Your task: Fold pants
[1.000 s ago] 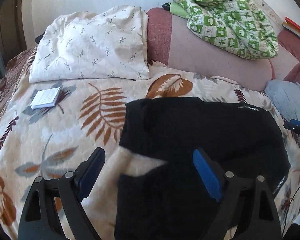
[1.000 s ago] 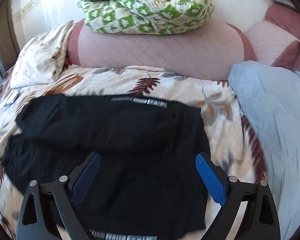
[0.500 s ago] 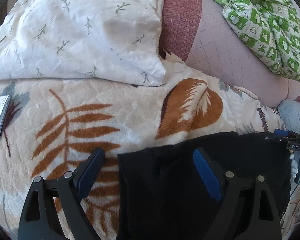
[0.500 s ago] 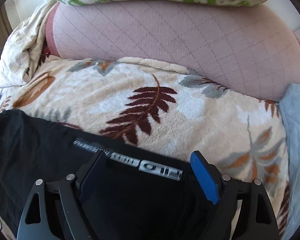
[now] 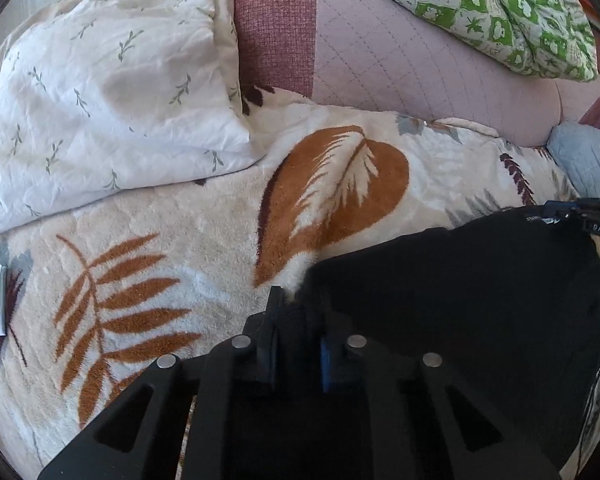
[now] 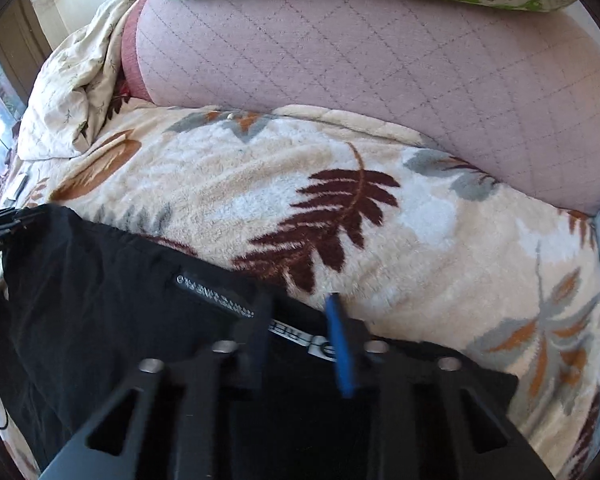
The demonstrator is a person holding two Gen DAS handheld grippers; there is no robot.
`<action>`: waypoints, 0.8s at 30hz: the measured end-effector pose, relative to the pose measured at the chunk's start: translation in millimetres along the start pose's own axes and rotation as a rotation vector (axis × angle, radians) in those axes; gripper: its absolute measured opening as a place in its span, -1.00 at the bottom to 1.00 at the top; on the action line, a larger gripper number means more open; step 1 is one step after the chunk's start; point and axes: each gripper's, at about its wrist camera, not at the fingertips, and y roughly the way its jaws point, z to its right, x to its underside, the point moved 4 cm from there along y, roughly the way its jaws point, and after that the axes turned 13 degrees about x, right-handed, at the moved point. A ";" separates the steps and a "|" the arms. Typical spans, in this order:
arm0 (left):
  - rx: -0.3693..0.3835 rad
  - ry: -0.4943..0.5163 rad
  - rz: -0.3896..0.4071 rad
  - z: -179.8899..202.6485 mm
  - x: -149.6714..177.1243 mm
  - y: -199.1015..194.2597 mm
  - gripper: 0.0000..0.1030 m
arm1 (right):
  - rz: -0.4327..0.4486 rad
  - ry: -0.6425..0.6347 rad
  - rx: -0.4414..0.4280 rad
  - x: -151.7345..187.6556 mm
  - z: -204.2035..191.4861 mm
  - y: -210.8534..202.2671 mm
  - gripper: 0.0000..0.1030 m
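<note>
Pants (image 5: 440,300), black, lie flat on the leaf-print blanket (image 5: 180,240) of the bed, far edge toward the pink cushion (image 5: 400,60). Left tongs (image 5: 296,320) are pinched narrow on the far left corner of the cloth. Right tongs (image 6: 300,320) straddle the far edge w/ the printed band (image 6: 220,296), gap narrow, cloth between; not clear they're fully clamped. Both corners taken together, prob. so the edge lifts evenly & folds over w/o bunching.

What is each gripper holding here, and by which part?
Both hold the black pants. The left gripper pinches their far left corner; the right gripper pinches the far edge at the lettered band.
</note>
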 end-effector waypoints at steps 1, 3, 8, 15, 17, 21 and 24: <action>-0.019 0.014 0.003 3.7 1.0 -1.8 -0.73 | 0.006 0.014 -0.007 1.1 3.3 -4.7 -0.78; -0.043 0.022 0.013 9.8 2.4 -6.2 -0.73 | 0.029 0.047 -0.020 2.8 7.7 -18.9 -0.82; -0.071 0.053 0.075 30.3 -1.4 -29.1 -0.73 | 0.052 0.038 0.006 11.3 0.6 -44.1 -0.96; -0.105 0.211 0.173 77.8 4.2 -81.3 -0.73 | 0.083 0.076 0.005 37.9 -0.6 -79.6 -0.97; -0.094 0.242 0.196 90.5 12.0 -95.4 -0.73 | 0.090 0.087 -0.006 50.3 -0.8 -93.1 -0.97; -0.088 0.300 0.235 112.7 44.1 -124.2 -0.73 | 0.109 0.121 -0.043 87.9 -0.4 -128.7 -0.97; -0.091 0.336 0.259 121.5 79.0 -145.1 -0.72 | 0.103 0.140 -0.069 124.1 -2.8 -148.9 -0.97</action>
